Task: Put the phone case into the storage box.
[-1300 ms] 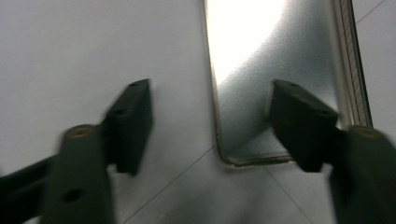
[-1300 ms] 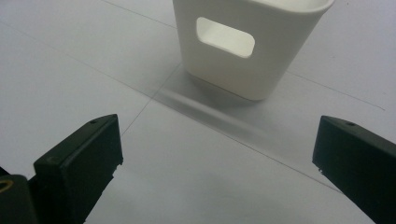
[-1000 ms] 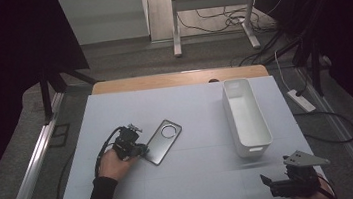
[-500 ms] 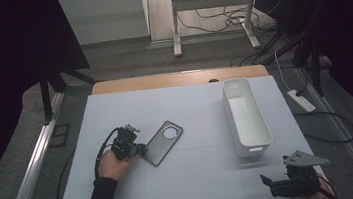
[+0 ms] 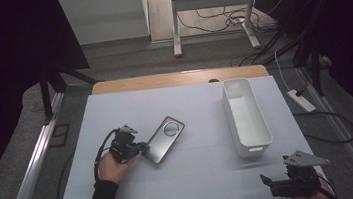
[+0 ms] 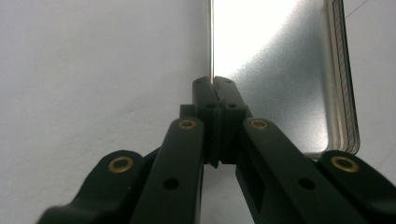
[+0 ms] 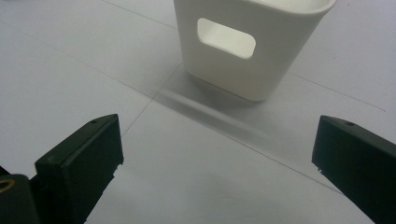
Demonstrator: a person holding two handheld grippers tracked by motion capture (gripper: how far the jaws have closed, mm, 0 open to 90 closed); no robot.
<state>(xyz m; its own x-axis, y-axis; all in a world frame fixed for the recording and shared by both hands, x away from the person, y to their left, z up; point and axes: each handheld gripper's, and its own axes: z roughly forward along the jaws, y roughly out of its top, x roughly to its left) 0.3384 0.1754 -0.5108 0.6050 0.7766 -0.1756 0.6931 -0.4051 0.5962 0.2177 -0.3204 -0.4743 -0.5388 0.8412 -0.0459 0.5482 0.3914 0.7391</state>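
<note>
Left tongs (image 6: 214,88) clamped on metal tin's (image 5: 164,139) rim; right tongs (image 7: 217,154) agape.

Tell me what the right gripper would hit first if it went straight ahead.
Most likely the white plastic bin, at its near end wall with the handle cutout. The right gripper has its jaws open over bare table, aimed at it.

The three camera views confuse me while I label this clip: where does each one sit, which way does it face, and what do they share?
High view: above the person's side, looking forward and down on the table; a forearm and both hands show.
Left gripper view: rides the left gripper, looking along its shut jaws pinching the metal tin's rim.
Right gripper view: rides the right gripper, looking between open jaws at the white bin's handle end.
Shared: high view also shows the tin and bin.
</note>
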